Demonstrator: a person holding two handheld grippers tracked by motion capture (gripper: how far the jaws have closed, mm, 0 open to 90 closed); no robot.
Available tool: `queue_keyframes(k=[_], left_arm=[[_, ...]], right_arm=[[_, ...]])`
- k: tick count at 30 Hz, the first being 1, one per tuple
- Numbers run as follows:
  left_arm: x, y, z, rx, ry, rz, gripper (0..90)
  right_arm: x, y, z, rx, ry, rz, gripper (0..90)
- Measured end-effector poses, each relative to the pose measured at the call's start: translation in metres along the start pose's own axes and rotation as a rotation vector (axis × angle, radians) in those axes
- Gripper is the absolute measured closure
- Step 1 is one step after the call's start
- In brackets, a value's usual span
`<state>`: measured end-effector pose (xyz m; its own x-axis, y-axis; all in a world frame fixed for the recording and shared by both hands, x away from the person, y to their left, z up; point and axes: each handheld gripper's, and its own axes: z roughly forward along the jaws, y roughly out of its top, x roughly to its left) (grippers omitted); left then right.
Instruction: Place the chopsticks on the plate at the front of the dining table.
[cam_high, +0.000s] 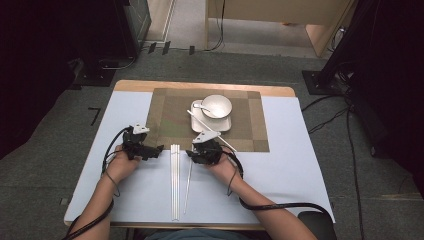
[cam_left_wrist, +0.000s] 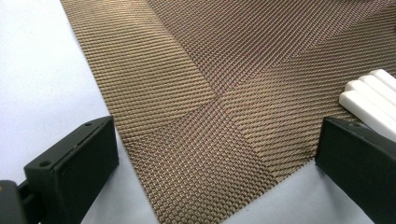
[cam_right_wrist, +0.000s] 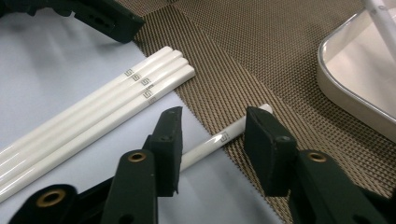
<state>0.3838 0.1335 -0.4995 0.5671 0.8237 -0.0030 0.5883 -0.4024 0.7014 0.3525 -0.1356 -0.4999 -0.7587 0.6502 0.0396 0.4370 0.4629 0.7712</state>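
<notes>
Left gripper (cam_high: 159, 149) rests at placemat's (cam_left_wrist: 196, 93) near-left corner, jaws wide apart, nothing between them. Just right: bundle of white chopsticks (cam_high: 174, 180) side by side, tips on mat edge. Next, lone chopstick (cam_right_wrist: 224, 138) lying askew, tip on mat. Right gripper (cam_right_wrist: 212, 140) straddles it, jaws partly closed, pads not yet touching. Step, likely: picking up stray stick. Next move calls for closing fully, then lifting level. Further right: tray (cam_high: 222, 126), bowl (cam_high: 217, 105).

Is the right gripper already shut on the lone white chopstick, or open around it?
Open. In the right gripper view the right gripper straddles the lone chopstick, with gaps showing between both black jaws and the stick.
</notes>
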Motion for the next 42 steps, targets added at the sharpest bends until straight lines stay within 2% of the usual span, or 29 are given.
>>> queue_keyframes(k=[10,15,28,38,42], left_arm=[[0.000,0.000,0.000,-0.002,0.000,-0.001,0.0],[0.000,0.000,0.000,-0.003,0.000,-0.001,0.0],[0.000,0.000,0.000,-0.002,0.000,-0.001,0.0],[0.000,0.000,0.000,-0.002,0.000,-0.001,0.0],[0.000,0.000,0.000,-0.001,0.000,-0.001,0.0]], right_arm=[[0.000,-0.001,-0.001,-0.002,-0.009,0.005,62.5],[-0.004,-0.001,-0.002,-0.005,0.001,0.039,66.1],[-0.004,0.000,-0.002,0.008,-0.029,0.001,75.7],[-0.008,0.001,-0.002,0.014,-0.018,0.009,80.8],[-0.012,0.001,-0.003,0.017,0.003,0.027,83.2]])
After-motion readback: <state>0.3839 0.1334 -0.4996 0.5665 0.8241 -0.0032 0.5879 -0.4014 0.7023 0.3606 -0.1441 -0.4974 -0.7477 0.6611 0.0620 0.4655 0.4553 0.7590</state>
